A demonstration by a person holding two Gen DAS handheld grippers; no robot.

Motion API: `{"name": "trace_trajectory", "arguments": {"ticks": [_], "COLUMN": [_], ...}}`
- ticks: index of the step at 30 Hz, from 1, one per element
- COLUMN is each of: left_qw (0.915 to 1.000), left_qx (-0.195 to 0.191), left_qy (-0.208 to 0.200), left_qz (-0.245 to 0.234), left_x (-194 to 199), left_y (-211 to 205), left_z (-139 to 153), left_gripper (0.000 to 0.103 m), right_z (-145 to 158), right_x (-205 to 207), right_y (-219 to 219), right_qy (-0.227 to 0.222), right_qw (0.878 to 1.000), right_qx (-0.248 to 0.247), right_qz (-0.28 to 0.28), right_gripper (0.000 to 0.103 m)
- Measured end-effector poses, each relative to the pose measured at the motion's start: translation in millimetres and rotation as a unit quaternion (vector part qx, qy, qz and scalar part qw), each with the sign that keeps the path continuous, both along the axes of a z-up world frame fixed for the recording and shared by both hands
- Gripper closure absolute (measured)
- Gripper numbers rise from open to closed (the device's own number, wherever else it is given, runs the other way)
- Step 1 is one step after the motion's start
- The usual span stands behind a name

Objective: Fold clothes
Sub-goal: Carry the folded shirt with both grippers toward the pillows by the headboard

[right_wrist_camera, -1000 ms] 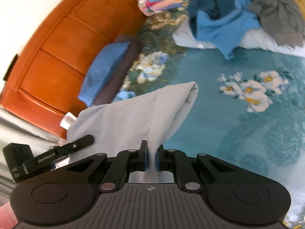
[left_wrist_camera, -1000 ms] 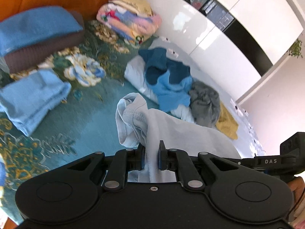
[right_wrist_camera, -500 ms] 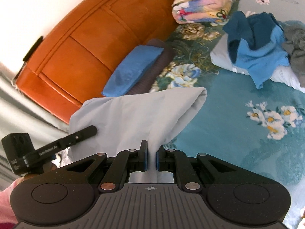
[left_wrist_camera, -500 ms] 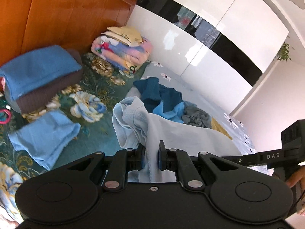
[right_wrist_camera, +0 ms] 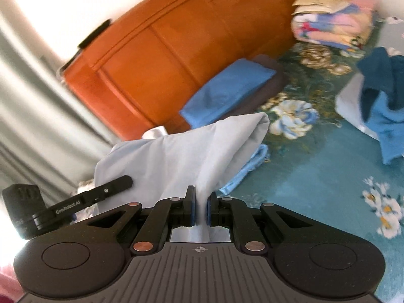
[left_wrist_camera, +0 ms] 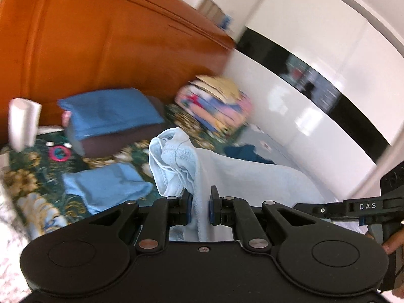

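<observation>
Both grippers, left gripper (left_wrist_camera: 200, 208) and right gripper (right_wrist_camera: 200, 208), have lifted the pale blue garment (left_wrist_camera: 242, 176) off the bed (right_wrist_camera: 315, 176), jaws clamped on it; next, spread it flat for folding.

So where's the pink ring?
In the left wrist view, the pink ring lies on the flowery bedspread at far left, beside the brown pillow.

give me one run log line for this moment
phase: lifting for fold | left claw: shut on pale blue cotton garment | right claw: shut on same garment | garment: held between both, above teal floral bedspread
</observation>
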State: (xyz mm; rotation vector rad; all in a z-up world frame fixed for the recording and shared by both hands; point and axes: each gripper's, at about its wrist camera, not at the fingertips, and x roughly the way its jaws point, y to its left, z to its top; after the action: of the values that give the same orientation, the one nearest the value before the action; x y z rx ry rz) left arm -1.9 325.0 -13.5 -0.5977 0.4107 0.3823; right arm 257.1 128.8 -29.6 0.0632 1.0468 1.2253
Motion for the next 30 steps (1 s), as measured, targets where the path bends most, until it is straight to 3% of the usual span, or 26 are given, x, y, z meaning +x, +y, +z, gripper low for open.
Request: {"name": "trace_trajectory", "arguments": {"ticks": [7, 14, 21, 30], "left_qw": [0.9959, 0.9919, 0.9907, 0.9923], "left_qx": [-0.003, 0.004, 0.0, -0.02], "left_qy": [0.0, 0.014, 0.024, 0.038], "left_qz": [0.09, 0.127, 0.134, 0.116], "left_x": [-22, -23, 3, 44], "left_y": [-38, -52, -20, 71], "left_z": [9, 12, -9, -62], "left_gripper": [0.094, 0.094, 0.094, 0.094], "right_z": [2, -4, -18, -57], "right_x": [10, 22, 44, 81], "right_y": [5, 16, 52, 130], "right_qy": [0.007, 0.011, 0.006, 0.008], "right_qw": [0.997, 0.995, 0.994, 0.994], "right_qx": [0.014, 0.011, -0.01, -0.048], "right_qz": [0.069, 0.1, 0.104, 0.096], "right_gripper": [0.096, 0.096, 0.096, 0.096]}}
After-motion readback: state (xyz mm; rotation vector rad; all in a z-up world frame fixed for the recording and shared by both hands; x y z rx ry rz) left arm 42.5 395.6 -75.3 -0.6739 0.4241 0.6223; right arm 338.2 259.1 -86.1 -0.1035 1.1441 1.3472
